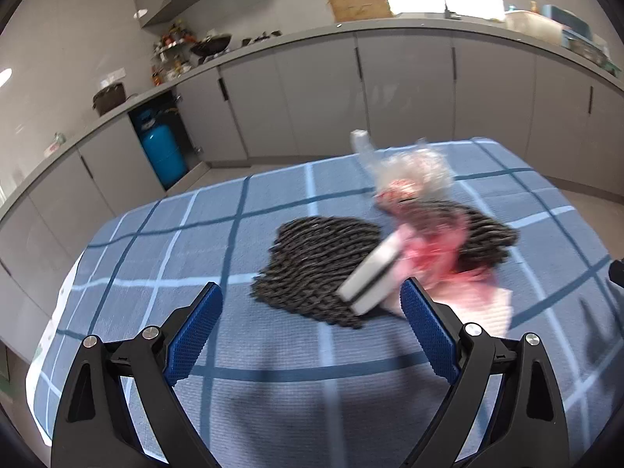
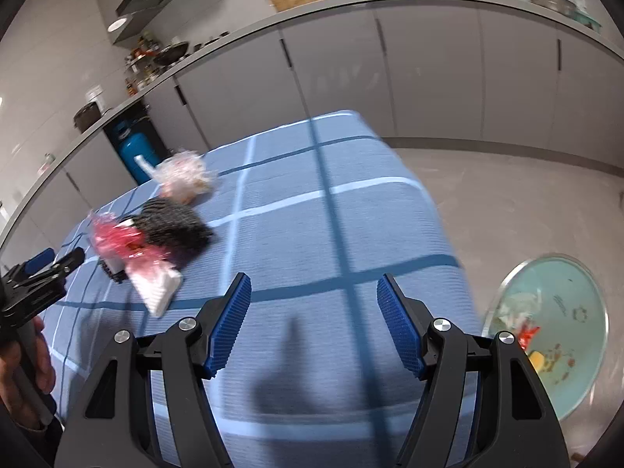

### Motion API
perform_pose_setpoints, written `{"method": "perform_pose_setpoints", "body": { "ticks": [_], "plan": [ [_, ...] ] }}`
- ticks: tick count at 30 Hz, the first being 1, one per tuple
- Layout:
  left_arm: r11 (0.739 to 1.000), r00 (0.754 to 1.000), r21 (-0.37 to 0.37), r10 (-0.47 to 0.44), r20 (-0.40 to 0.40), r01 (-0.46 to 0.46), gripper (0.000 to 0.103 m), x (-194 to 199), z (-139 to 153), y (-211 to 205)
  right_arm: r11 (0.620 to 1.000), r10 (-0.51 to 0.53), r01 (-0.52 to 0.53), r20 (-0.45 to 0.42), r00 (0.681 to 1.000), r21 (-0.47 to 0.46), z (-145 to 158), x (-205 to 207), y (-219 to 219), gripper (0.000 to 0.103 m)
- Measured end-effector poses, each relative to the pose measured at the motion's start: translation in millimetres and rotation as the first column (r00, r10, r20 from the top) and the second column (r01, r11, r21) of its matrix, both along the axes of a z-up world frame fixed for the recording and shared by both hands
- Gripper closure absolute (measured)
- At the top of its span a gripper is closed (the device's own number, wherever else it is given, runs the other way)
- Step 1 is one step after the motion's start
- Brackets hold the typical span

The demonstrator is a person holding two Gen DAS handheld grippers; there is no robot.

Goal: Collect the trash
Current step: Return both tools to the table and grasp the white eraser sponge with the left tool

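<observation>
A blurred pile of trash lies on a black woven mat (image 1: 312, 261) on the blue checked tablecloth (image 1: 195, 234): a pink-red plastic wrapper (image 1: 436, 241), a white box (image 1: 370, 273) and a clear crumpled bag (image 1: 413, 171). My left gripper (image 1: 312, 308) is open and empty, just short of the mat. In the right wrist view the pink wrapper (image 2: 117, 238), the mat (image 2: 175, 226) and the clear bag (image 2: 183, 175) lie far left. My right gripper (image 2: 314, 312) is open and empty over the cloth. The left gripper (image 2: 58, 261) shows at the left edge.
A light green bin (image 2: 557, 331) holding some trash stands on the floor right of the table. Grey kitchen cabinets (image 1: 409, 89) run behind. A blue gas cylinder (image 1: 162, 152) stands in a gap. A cardboard box (image 1: 358, 0) sits on the counter.
</observation>
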State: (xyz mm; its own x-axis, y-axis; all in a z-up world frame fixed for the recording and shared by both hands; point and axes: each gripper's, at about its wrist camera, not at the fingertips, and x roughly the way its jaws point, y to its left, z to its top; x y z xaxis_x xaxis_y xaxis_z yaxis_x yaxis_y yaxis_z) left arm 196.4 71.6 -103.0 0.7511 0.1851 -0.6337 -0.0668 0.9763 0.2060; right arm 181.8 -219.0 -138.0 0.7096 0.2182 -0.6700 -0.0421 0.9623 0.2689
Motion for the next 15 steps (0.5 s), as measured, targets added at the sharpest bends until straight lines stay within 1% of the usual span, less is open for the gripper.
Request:
{"method": "perform_pose_setpoints", "body": {
  "ticks": [4,6,11,15],
  "plan": [
    [1.0,1.0,-0.017,-0.021,-0.019,0.02,0.012,10.3,-8.9,6.2,0.999,0.045,-0.045,0.0,0.999,-0.011,1.5,5.0,22.9,0.036],
    [0.998,0.998,-0.021,-0.053,-0.015,0.053,0.012,13.1,-12.1,3.8,0.998,0.061,-0.061,0.001,0.998,-0.015,2.7,8.0,33.3,0.036],
    [0.995,0.996,-0.031,-0.091,-0.012,0.091,0.012,22.2,-19.6,-1.8,0.996,0.081,-0.081,-0.009,0.997,-0.022,0.4,12.4,48.0,0.035],
    [0.991,0.992,-0.064,-0.122,-0.014,0.121,0.012,31.3,-22.7,-3.0,0.996,0.086,-0.086,-0.018,0.996,-0.025,-3.8,14.8,52.9,0.033]
  ]
}}
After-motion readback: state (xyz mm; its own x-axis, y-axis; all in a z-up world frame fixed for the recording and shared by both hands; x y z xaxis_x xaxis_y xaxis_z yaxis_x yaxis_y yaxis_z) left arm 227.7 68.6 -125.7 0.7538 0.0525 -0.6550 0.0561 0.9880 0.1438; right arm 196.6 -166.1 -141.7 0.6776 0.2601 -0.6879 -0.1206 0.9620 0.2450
